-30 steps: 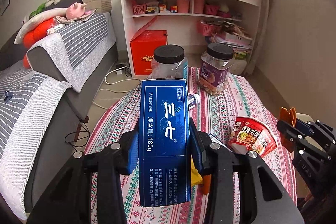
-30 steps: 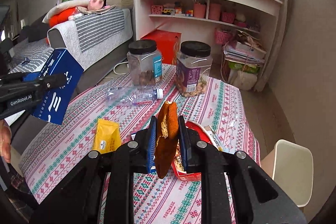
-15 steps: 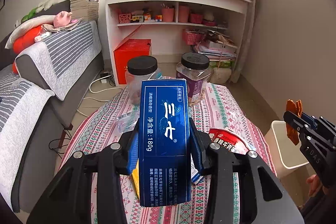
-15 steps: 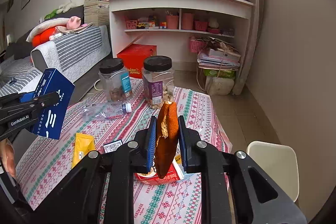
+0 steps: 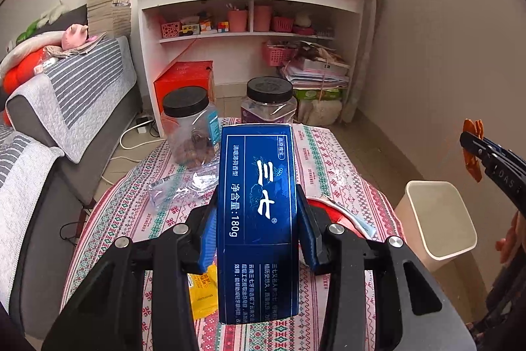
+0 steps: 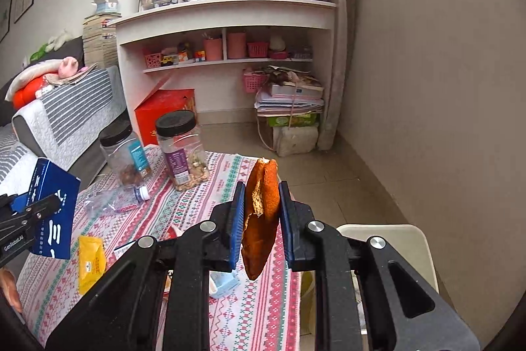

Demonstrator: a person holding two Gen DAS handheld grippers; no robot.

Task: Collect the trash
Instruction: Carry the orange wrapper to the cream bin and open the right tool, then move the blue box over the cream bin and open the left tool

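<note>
My left gripper (image 5: 257, 219) is shut on a tall blue toothpaste box (image 5: 259, 213), held above the patterned table (image 5: 328, 153); the box also shows in the right wrist view (image 6: 54, 209). My right gripper (image 6: 261, 213) is shut on an orange peel (image 6: 261, 213), held high near the table's right edge; the peel also shows in the left wrist view (image 5: 472, 150). A cream trash bin (image 5: 437, 219) stands on the floor right of the table, partly hidden under my right gripper (image 6: 388, 236). A yellow packet (image 6: 91, 262), a crushed plastic bottle (image 6: 115, 199) and a red noodle cup (image 5: 335, 213) lie on the table.
Two black-lidded jars (image 5: 192, 130) (image 5: 269, 101) stand at the table's far end. A grey sofa (image 5: 65, 107) runs along the left. A white shelf unit (image 5: 250, 32) and a red box (image 5: 185, 84) are behind. A pale blue item (image 6: 225, 282) lies near the table's front.
Both grippers have risen and swung right with their loads. The bin has come into view below the right gripper, and the table looks farther below.
</note>
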